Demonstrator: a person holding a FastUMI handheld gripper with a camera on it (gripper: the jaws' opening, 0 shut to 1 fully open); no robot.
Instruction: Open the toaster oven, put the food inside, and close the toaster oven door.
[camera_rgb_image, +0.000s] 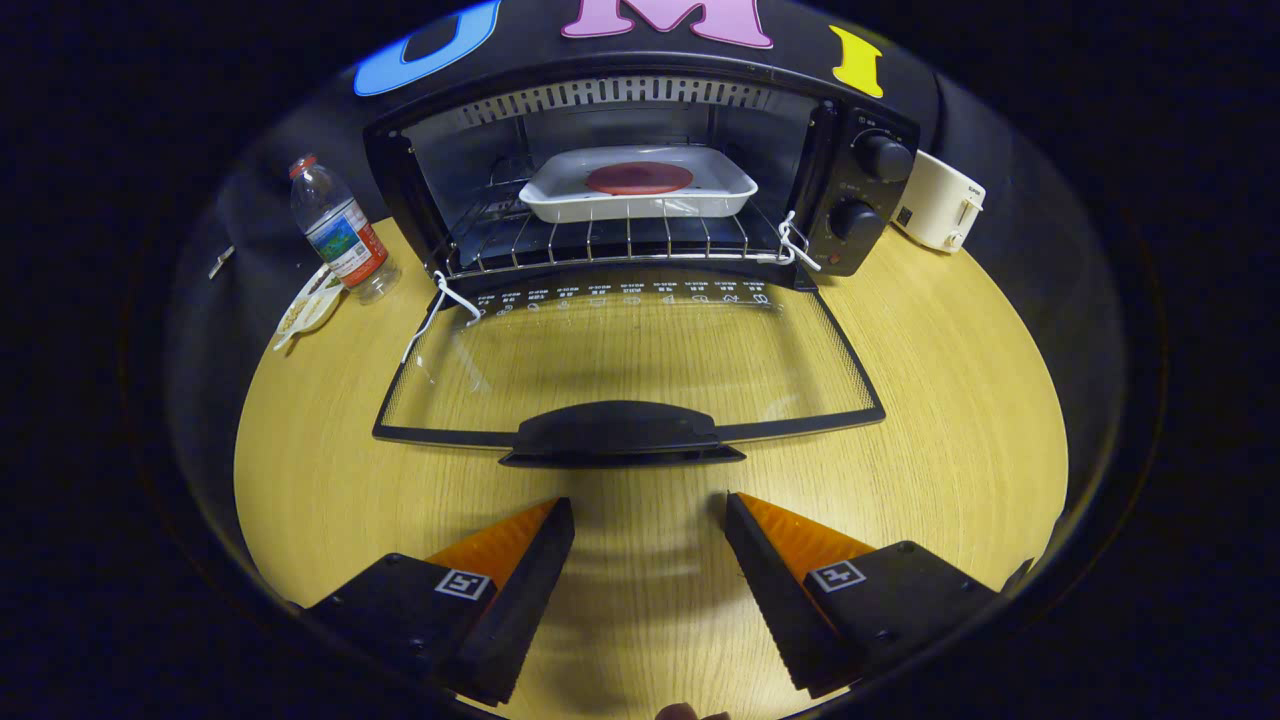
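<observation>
A black toaster oven (640, 170) stands at the far side of the wooden table (950, 400). Its glass door (630, 360) hangs fully open, lying flat toward me, with the black handle (620, 435) at its near edge. Inside, on the wire rack (600, 240), sits a white tray (640, 185) holding a round dark red piece of food (640, 178). My gripper (650, 515) is open, with nothing between its fingers. The handle lies just ahead of the fingertips, a short gap apart.
A plastic water bottle (340, 230) stands left of the oven with a small plate (310, 300) beside it. A white appliance (940, 200) sits right of the oven. Two knobs (885, 158) are on the oven's right panel. White strings hang at the door hinges.
</observation>
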